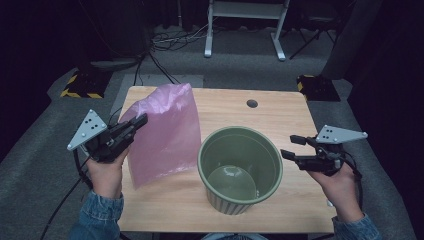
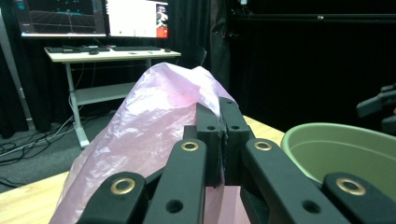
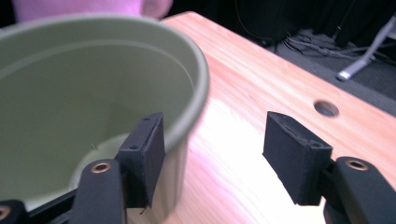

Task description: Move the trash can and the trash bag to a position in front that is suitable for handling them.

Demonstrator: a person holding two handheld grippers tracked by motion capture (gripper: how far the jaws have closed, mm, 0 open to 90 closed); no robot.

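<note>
A pink plastic bag (image 1: pixel 165 132) hangs lifted over the left half of the wooden table (image 1: pixel 280 112), its lower edge touching the tabletop. My left gripper (image 1: pixel 141 120) is shut on the bag's left edge; in the left gripper view the jaws (image 2: pixel 223 114) pinch the pink film (image 2: pixel 154 121) tight. An empty green ribbed pot (image 1: pixel 240 167) stands upright at the table's middle front. My right gripper (image 1: pixel 289 146) sits just right of the pot's rim, open. In the right gripper view its jaws (image 3: pixel 212 140) stand wide apart beside the pot's wall (image 3: pixel 187 60), gripping nothing.
A round cable hole (image 1: pixel 252 103) marks the table's far side. Behind the table stand a white desk frame (image 1: pixel 245 25) and loose cables on the grey floor. In the left gripper view, monitors on a desk (image 2: pixel 107 51) show in the background.
</note>
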